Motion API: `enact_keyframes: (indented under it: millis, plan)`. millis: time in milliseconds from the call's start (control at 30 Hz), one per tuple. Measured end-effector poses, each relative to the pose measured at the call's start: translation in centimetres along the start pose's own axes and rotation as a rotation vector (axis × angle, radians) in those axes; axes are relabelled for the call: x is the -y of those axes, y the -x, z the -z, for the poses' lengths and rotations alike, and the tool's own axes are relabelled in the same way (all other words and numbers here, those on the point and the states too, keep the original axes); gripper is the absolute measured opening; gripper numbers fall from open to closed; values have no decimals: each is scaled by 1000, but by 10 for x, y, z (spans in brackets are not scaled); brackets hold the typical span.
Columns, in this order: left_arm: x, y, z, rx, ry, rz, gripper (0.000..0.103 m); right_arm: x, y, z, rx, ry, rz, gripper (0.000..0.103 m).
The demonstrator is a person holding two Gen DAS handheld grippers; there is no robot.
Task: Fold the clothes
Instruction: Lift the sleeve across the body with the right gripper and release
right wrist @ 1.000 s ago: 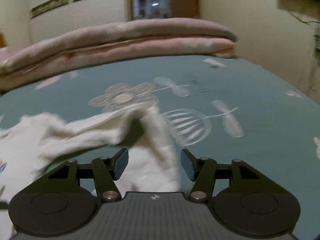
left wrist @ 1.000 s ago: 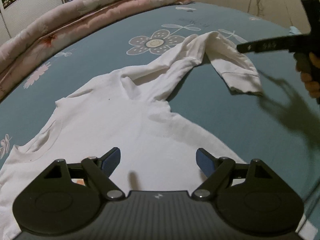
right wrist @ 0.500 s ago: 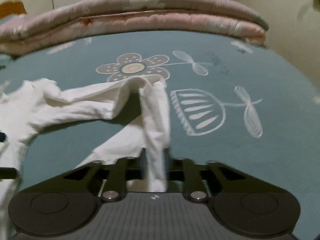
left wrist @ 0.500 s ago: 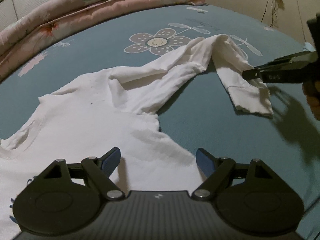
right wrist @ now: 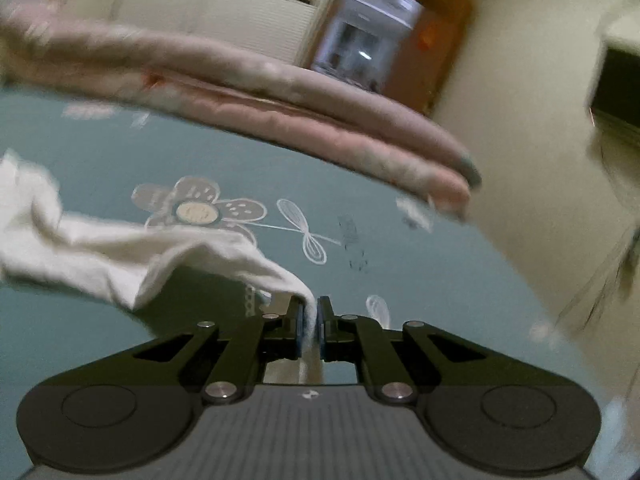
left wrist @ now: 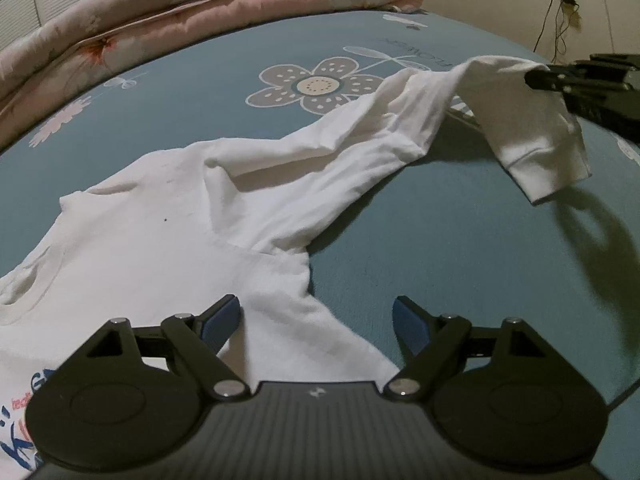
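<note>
The right gripper (right wrist: pixel 309 322) has pinched the sleeve (left wrist: pixel 532 120), lifted off the bed (left wrist: pixel 440 240), its length running back toward the shirt (left wrist: pixel 160 248) body, over whose near edge the left gripper (left wrist: pixel 316 322) hangs, fingers wide and empty.

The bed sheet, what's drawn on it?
Teal bed sheet with grey-and-white flower drawings; clearest in the left wrist view.
</note>
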State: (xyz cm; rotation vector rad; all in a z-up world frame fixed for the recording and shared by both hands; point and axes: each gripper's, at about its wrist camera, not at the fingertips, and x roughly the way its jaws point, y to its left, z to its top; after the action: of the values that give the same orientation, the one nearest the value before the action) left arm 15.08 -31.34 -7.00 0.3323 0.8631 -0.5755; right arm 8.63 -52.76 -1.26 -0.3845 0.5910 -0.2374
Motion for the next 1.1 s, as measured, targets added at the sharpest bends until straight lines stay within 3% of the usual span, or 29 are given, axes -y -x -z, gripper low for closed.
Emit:
enact_keyframes:
  millis: [67, 300, 367, 433, 467, 500, 567, 667, 767, 933, 1033, 1100]
  plan:
    - [2, -1, 0, 4, -7, -3, 84, -10, 1, 2, -4, 79, -31, 10]
    - [2, -4, 0, 10, -10, -4, 87, -36, -13, 14, -111, -2, -395, 13]
    - [2, -4, 1, 14, -12, -6, 87, -44, -15, 16, -146, 4, -432, 17]
    - [2, -4, 2, 18, -11, -4, 87, -45, -5, 15, -121, 45, -439, 23]
    - [2, -4, 2, 20, -13, -3, 87, -41, 2, 13, -96, 54, -438, 34]
    - [2, -4, 2, 21, -15, -2, 87, -33, 9, 11, -68, 50, -424, 53]
    - [2, -3, 2, 21, -19, -1, 87, -16, 17, 10, -38, 34, -401, 69]
    - [4, 0, 0, 35, -25, 8, 87, 6, 21, 14, -25, 1, -382, 70]
    - [7, 6, -5, 64, -34, 62, 87, 22, 8, 26, -83, -74, -373, 69]
    - [21, 4, -12, 94, -53, 62, 87, 28, -9, 46, -180, -203, -473, 65]
    - [28, -1, -13, 92, -55, 74, 87, 28, -20, 54, -229, -262, -495, 50]
    - [32, -4, -12, 86, -61, 86, 87, 29, -22, 56, -232, -297, -504, 29]
